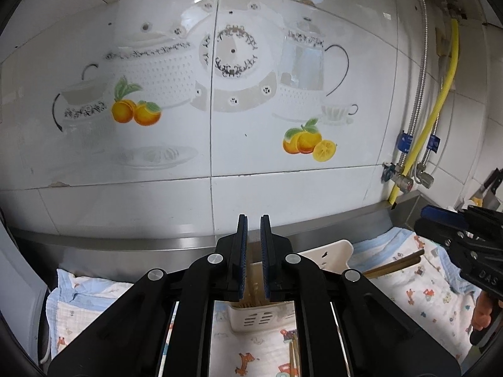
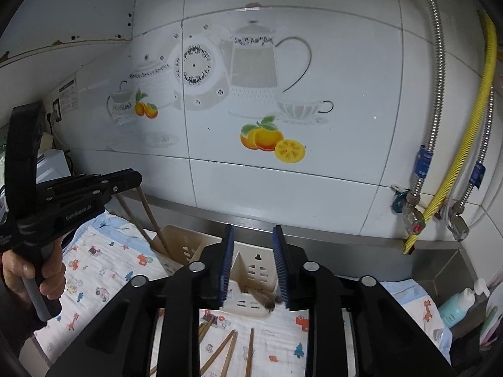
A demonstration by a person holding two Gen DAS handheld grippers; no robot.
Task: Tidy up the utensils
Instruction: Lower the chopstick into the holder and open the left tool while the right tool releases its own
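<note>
While you worked at the cream holder, your left tongs were closed on a pair of chopsticks. Their pale wood showed in the narrow slit between the blue pads. That pair stood in the holder's left compartment, lower ends inside and long axis close to upright. In the right wrist view it leaned up and to the left, toward the tongs gripping its upper part.

A second pair sat in the compartment to the right. It slanted out over the holder's rim, with its free ends pointing at your right tongs. Those tongs were parted and their pads pressed on nothing. Between them the right camera showed only a brown blur above the compartment, probably the ends of that second pair, though you could not tell for sure.

More loose chopsticks lay flat on the printed cloth in front of the holder. They were fanned out, with their far ends aimed roughly at the holder. How many lay there was unclear, since the tongs hid part of them.

The cloth covered a steel counter that ran against a white tiled wall. A yellow hose and braided metal hoses ran down the wall to the right. A pale green pump bottle stood in the right corner.
</note>
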